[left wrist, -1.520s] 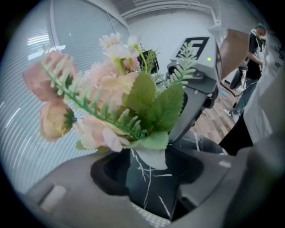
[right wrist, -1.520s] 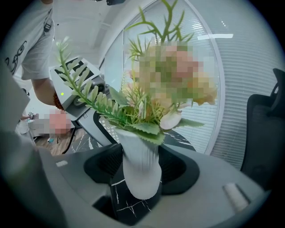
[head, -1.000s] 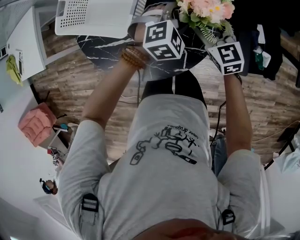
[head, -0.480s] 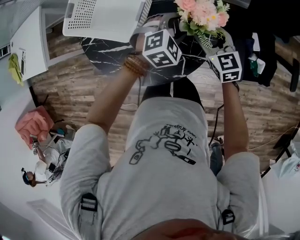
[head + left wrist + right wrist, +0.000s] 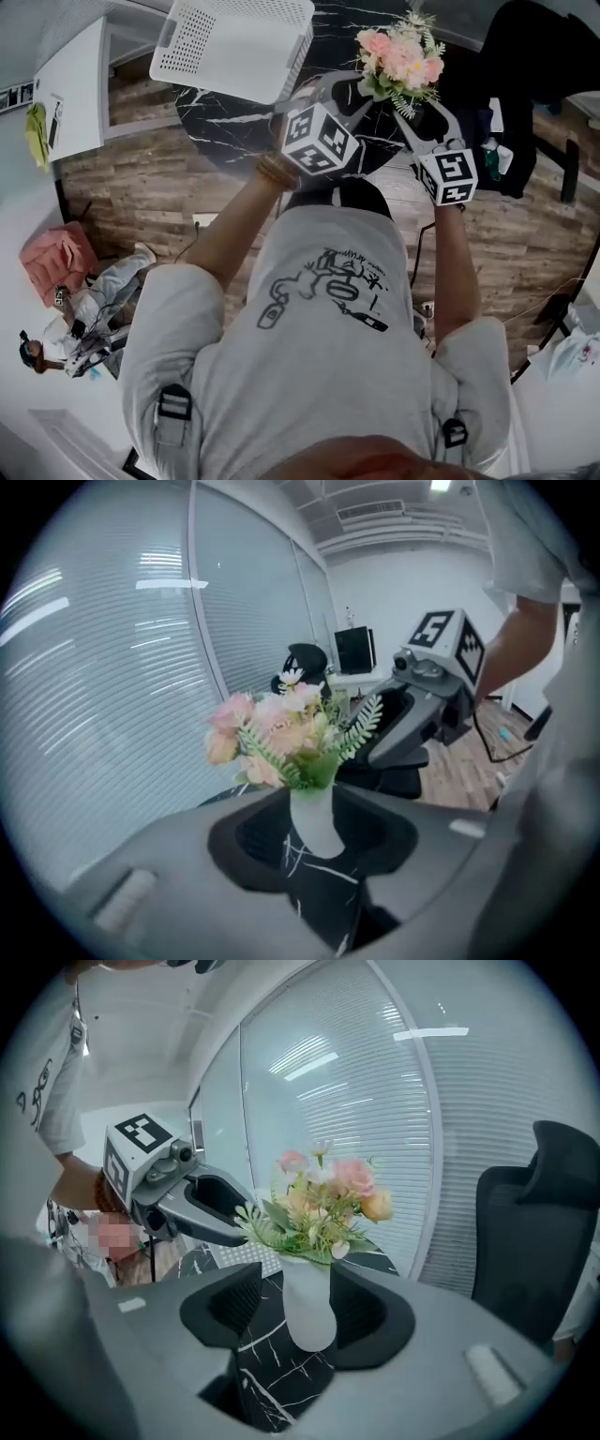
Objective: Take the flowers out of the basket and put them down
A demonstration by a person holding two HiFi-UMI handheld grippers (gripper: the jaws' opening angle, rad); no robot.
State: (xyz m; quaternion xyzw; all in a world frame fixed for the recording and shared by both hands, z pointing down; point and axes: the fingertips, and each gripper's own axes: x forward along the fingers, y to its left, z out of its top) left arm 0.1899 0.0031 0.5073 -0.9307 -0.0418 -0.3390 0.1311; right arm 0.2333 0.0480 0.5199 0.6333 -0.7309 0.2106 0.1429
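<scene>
So from the head view you can't see the vase at all: the flowers [image 5: 401, 61] cover it. The white basket [image 5: 234, 42] is cut off by the top of the frame and hides the far left edge of the table [image 5: 225, 127]. Only the gripper views show the little white vase [image 5: 312, 813], up off the marbled top near the table's far right edge. The left gripper [image 5: 317, 836] has just been closing and is pinching the vase. The right gripper [image 5: 298, 1309] has been closing too, with the vase between its jaws, but a sliver of table shows on one side, so it's not clamped. The right gripper view also shows a black chair [image 5: 548, 1232] crowding that edge.
</scene>
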